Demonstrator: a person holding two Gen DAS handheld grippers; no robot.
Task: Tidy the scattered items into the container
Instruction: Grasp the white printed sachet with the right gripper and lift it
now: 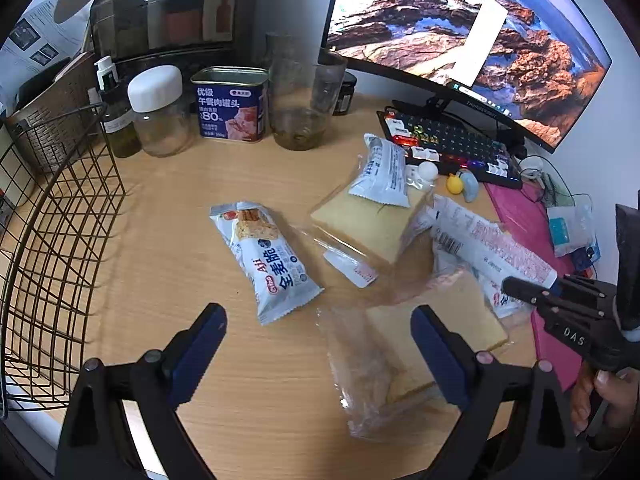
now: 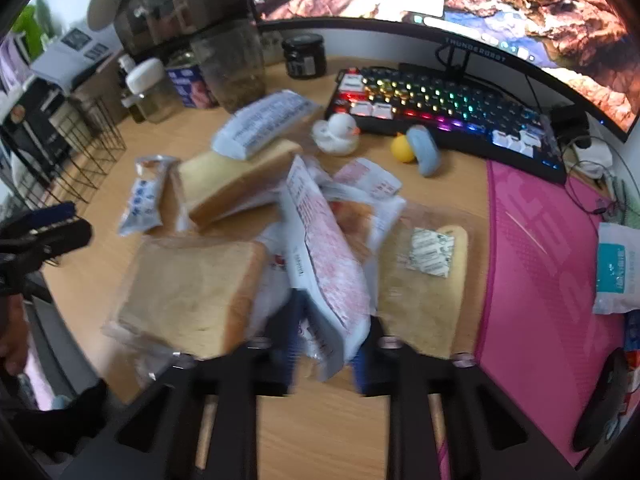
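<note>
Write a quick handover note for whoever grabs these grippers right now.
Left gripper: open, empty, above the desk.
Right gripper: shut on a white snack packet, lifted.
Wire basket, at left, shows no items inside.
Still out: Aji cracker packet, blue-white packet on bagged bread, two more bagged bread slices.
Left: basket the held packet, then the rest.

Snack packet (image 1: 268, 256) "Aji", monitor (image 2: 476, 50) "THUNDEROBOT", tin (image 1: 231, 106) "80%"

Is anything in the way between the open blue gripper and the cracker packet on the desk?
No. The left gripper is open, and only bare desk lies between it and the cracker packet.
</note>
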